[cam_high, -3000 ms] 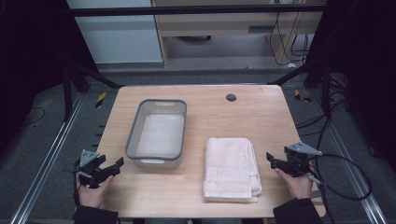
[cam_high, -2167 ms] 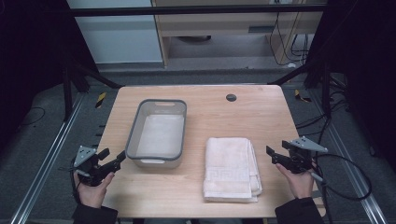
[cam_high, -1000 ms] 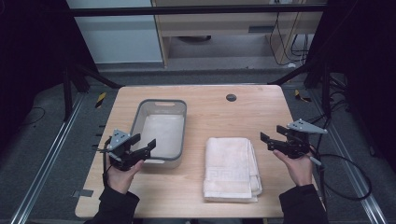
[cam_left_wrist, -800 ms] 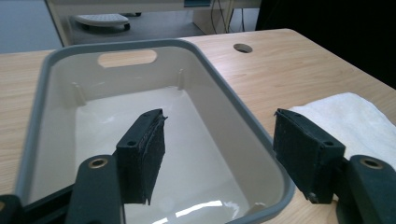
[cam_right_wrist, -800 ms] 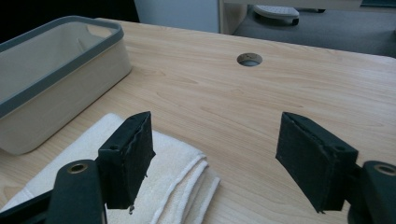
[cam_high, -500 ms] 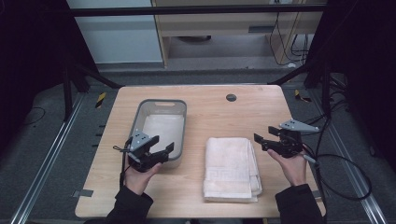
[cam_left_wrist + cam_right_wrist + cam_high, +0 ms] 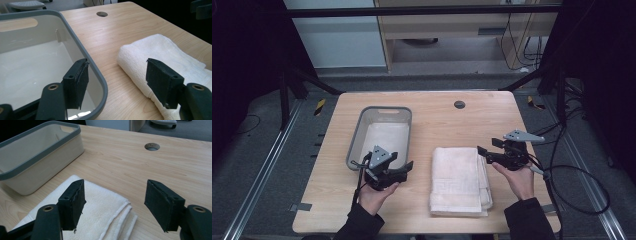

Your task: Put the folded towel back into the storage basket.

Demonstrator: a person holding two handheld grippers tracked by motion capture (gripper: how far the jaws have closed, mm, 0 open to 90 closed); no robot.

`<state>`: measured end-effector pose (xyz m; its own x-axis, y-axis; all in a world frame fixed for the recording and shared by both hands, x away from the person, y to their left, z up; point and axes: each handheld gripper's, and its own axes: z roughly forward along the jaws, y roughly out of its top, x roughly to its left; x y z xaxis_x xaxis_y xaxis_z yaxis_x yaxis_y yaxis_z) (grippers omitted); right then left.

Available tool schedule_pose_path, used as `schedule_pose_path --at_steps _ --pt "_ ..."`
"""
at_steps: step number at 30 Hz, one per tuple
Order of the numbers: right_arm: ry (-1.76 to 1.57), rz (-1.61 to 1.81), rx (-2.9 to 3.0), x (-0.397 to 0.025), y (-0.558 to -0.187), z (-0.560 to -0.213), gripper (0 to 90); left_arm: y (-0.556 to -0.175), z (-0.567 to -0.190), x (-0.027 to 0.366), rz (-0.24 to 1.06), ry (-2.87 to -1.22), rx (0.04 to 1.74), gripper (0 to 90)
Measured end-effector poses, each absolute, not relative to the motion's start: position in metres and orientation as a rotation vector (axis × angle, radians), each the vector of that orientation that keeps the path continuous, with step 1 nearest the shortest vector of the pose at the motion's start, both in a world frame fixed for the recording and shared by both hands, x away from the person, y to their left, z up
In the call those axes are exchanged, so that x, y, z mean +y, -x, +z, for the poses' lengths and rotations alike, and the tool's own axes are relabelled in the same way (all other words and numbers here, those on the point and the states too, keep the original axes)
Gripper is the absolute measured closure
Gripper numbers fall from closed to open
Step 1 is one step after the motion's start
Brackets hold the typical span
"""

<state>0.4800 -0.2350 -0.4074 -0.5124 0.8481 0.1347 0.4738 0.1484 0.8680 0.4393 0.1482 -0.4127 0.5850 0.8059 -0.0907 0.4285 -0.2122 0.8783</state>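
A folded white towel (image 7: 459, 180) lies on the wooden table (image 7: 437, 115), right of a grey-rimmed white bin (image 7: 382, 135). My left gripper (image 7: 404, 167) hovers at the bin's near right corner, open, nothing between its jaws. In the left gripper view the bin rim (image 7: 90, 62) passes between the jaws and the towel (image 7: 160, 55) lies to the right. My right gripper (image 7: 484, 152) stands open just above the towel's right edge. The right gripper view looks over the towel (image 7: 100, 212) toward the bin (image 7: 37, 155).
A round cable hole (image 7: 459, 104) sits in the table near its far edge. Cables (image 7: 572, 175) trail off the right side of the table. Bare wood lies between the bin and the towel and along the far side.
My left gripper has moved from the table's left edge rightward to the bin's near right corner. My right gripper has shifted left and forward to the towel's right edge. Both stay open.
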Motion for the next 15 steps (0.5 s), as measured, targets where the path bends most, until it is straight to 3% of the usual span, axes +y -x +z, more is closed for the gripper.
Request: schedule_pose_path --at_steps 15 --pt "-1.277 1.229 2.132 -0.221 -0.488 -0.428 28.7 -0.428 -0.432 0.115 0.431 -1.935 0.947 34.1"
